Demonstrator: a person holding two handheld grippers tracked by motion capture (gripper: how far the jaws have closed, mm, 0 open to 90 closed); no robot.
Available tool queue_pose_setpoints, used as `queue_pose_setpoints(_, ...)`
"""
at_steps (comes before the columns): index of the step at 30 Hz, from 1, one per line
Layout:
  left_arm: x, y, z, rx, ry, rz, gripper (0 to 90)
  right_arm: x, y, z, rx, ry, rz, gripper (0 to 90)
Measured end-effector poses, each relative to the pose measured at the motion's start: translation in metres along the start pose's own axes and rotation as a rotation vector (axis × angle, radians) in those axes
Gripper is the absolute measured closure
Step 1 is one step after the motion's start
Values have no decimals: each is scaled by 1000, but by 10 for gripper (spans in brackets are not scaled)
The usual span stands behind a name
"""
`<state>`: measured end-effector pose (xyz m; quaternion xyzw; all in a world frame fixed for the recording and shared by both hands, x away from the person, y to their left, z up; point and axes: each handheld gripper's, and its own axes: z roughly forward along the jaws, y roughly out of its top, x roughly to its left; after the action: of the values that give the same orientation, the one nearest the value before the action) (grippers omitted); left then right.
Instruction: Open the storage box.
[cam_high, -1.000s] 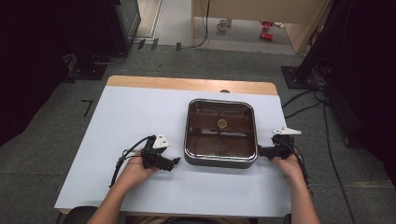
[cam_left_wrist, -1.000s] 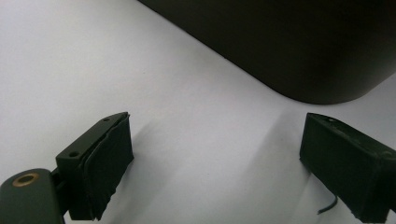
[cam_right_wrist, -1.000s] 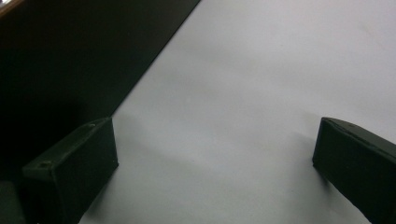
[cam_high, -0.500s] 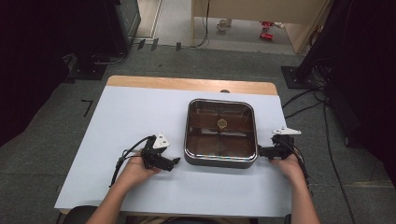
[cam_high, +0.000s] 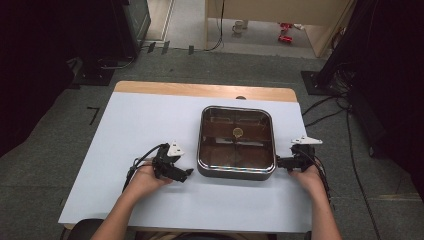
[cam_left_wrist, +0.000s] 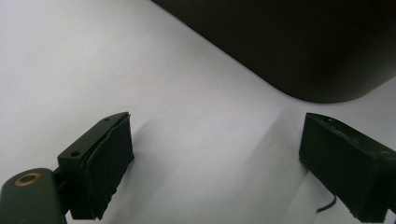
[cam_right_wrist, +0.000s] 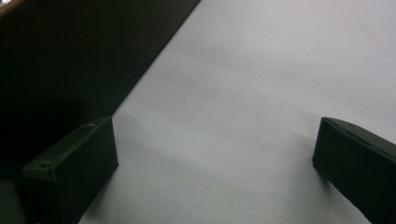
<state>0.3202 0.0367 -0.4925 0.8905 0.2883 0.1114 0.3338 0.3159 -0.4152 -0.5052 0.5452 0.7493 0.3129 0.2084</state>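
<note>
Resting low on the tabletop, the left tool has its jaws spread wide with nothing between them, pointing at the near left corner of the pan; in the left gripper view that dark rounded corner sits just beyond the jaws, not touched. The right tool is likewise wide open and holds nothing, its jaws just beside the pan's right wall near the front corner; the right gripper view shows the dark wall close by the left jaw, and whether they touch cannot be told. The square, dark, rounded-cornered pan sits right of the tabletop's middle, with a small round yellowish thing inside.
</note>
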Motion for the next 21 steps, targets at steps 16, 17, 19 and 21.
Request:
queue_pose_setpoints(16,21,12,-16,56,-58,-58,257,0,0,0,0,0,0,0)
queue_pose_setpoints(17,22,13,-17,45,-62,-59,257,0,0,0,0,0,0,0)
queue_pose_setpoints(19,23,15,-21,28,-66,-60,257,0,0,0,0,0,0,0)
queue_pose_setpoints(21,24,20,-23,24,-78,-62,260,0,0,0,0,0,0,0)
